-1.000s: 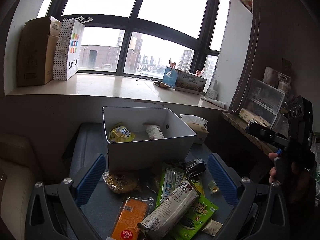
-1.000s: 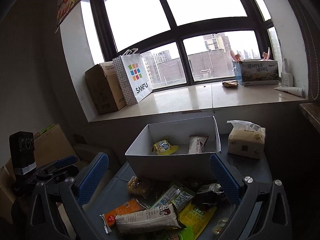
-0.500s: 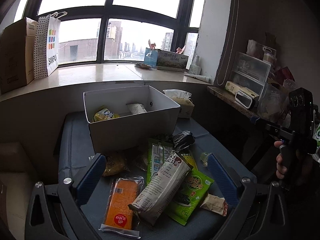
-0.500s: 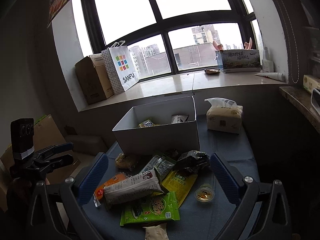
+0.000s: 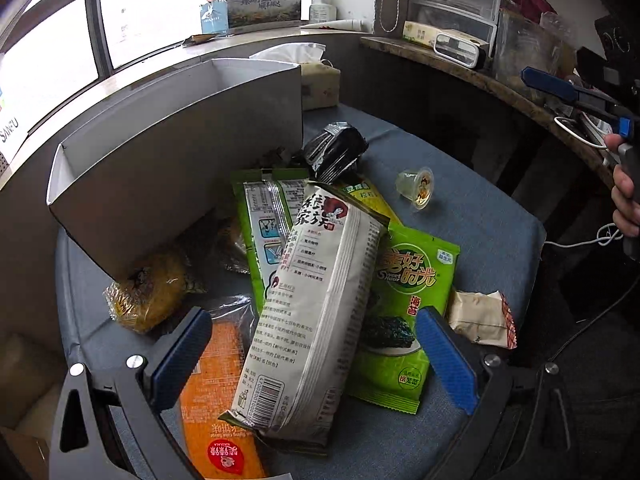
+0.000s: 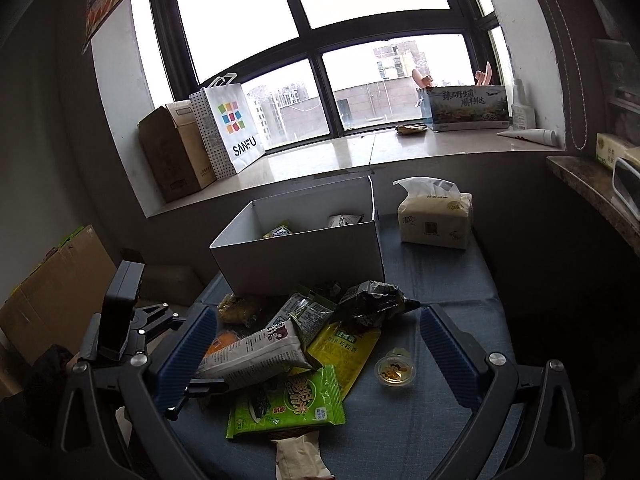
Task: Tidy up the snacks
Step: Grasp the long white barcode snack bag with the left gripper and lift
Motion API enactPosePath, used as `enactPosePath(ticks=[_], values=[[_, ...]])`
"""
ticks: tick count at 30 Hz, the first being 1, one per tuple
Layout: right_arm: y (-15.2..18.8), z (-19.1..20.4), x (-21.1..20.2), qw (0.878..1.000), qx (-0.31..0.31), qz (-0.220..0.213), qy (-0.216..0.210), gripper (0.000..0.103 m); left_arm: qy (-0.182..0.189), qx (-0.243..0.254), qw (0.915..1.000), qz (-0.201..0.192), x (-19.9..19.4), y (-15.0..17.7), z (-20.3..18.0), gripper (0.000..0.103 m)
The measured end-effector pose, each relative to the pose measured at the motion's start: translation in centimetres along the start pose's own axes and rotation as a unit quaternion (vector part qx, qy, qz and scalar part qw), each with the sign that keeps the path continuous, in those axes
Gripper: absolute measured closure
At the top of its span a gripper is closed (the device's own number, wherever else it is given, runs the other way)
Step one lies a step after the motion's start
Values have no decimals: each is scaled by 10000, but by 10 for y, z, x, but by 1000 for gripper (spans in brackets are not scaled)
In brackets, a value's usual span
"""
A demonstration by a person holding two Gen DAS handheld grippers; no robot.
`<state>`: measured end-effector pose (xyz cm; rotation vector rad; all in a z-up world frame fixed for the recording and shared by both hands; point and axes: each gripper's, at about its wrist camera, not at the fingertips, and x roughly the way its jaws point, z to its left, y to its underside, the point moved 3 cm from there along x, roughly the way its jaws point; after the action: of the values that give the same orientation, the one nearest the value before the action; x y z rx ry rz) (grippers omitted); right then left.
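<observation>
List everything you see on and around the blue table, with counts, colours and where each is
White box: one, back of the table, two snacks inside.
Long white packet: one, on top of the pile, between the left jaws.
Green seaweed bag: one, under the white packet's right side.
Orange packet: one, front left.
Black wrapper: one, beside the box.
Jelly cup: one, clear with yellow, alone on the right.
Cream packet: one, red-edged, right edge.
Tissue pack: one, beige, right of the box.
Sanfu bag: one, white, windowsill.
Left gripper: open above the pile.
Right gripper: open, holding nothing.
</observation>
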<state>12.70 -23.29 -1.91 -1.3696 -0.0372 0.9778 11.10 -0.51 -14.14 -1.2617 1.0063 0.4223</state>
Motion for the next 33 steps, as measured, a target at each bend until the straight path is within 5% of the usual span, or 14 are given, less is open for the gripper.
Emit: enactPosePath(ticks=[3,5,7,10,16,21,25,33], values=[[3,-3,2,10000,29,46,35,0,-123,32,9996,266,20,2,3,2],[5,-5,3,9999,63,87,65,0,-184,-55,9988,456,31,4,7,21],[6,-6,4,9999,80,99,64,0,70,-218,9988,441,32,8,9,52],[8,-9,6,9998,90,131,107,0,67,-410,9989,216,20,10,10,64],[17,-19,23,9988,278,368,166,0,418,-1154,9909,-543,-20,18,21,68],[22,-33,54,9959,550,702,128,0,657,-2083,9654,-1426,-60,25,45,68],[22,-54,99,9888,1005,1097,63,0,608,-2370,9495,-1966,-85,27,54,68],[16,-95,190,9615,2153,1697,177,0,606,-2478,9425,-2159,-101,34,63,68]])
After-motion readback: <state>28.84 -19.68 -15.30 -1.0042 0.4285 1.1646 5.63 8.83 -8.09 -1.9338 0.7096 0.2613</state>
